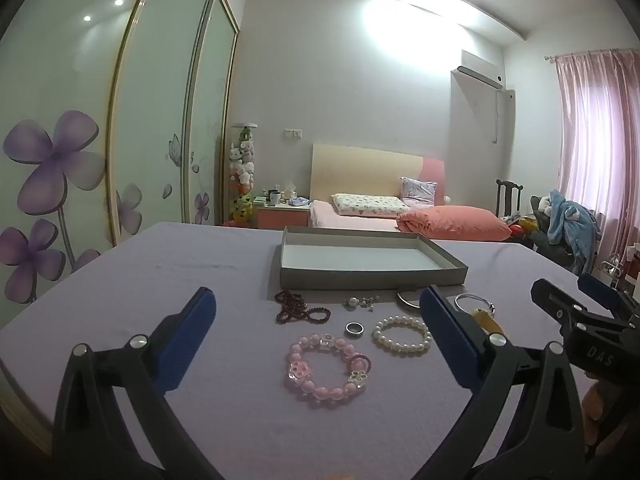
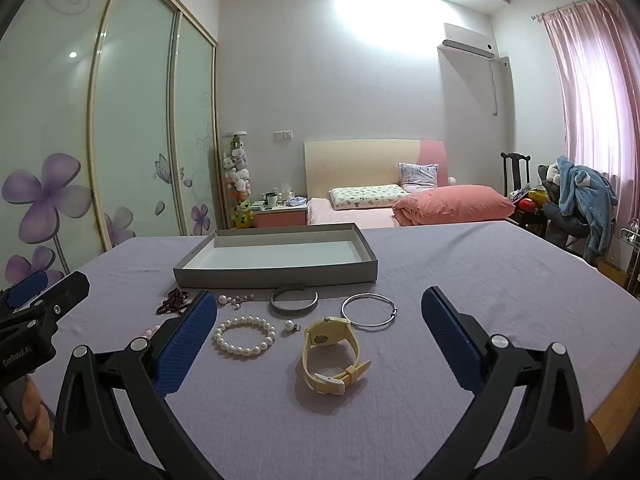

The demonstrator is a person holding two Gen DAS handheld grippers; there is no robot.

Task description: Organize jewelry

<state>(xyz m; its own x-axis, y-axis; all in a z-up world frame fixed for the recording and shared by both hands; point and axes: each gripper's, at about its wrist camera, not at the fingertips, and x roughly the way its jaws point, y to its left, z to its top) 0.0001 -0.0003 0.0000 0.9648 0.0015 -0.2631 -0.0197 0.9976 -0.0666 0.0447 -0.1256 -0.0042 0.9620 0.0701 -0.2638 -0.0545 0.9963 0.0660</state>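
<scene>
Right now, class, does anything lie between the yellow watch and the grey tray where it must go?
Yes: the wide metal cuff and the thin silver bangle lie between the yellow watch and the grey tray.

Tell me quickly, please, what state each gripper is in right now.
Left gripper: open, holding nothing, above the pink bead bracelet.
Right gripper: open, holding nothing, above the yellow watch.

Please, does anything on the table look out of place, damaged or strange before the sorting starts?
Nothing looks damaged or spilled. All the jewelry still lies loose on the purple cloth in front of the grey tray, which holds nothing. The yellow watch lies on its side with its strap fastened, and one single pearl piece sits apart from the pearl bracelet.
</scene>
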